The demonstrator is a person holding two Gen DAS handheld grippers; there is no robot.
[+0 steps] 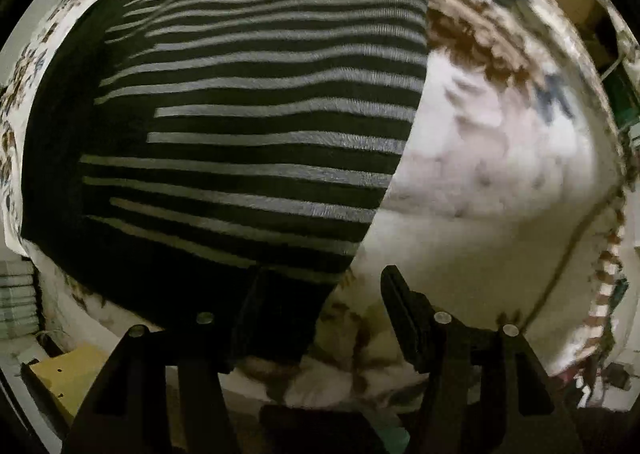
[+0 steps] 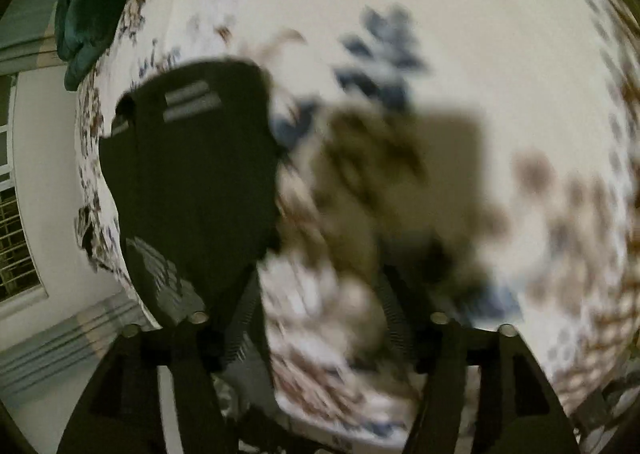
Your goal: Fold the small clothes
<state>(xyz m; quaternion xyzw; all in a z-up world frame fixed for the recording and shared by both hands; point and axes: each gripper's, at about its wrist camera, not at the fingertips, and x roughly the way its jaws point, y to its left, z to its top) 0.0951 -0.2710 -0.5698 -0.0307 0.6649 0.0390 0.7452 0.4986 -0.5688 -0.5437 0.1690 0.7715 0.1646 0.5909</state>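
A black garment with grey stripes [image 1: 256,126] lies flat on a white flowered bed sheet [image 1: 500,174] and fills the left and middle of the left wrist view. My left gripper [image 1: 324,294] points down at its near right corner. Its left finger [image 1: 256,302] is over the dark hem, its right finger [image 1: 396,294] is over bare sheet, and the jaws stand open. In the blurred right wrist view the same garment [image 2: 192,174] lies at the left. My right gripper [image 2: 320,294] is open over the sheet [image 2: 440,34] just right of it, holding nothing.
A dark green cloth [image 2: 92,2] lies at the bed's far left corner. A wall and a barred window [image 2: 16,246] are left of the bed. A yellow box [image 1: 68,374] stands below the bed's edge. A thin cord [image 1: 560,254] runs across the sheet at the right.
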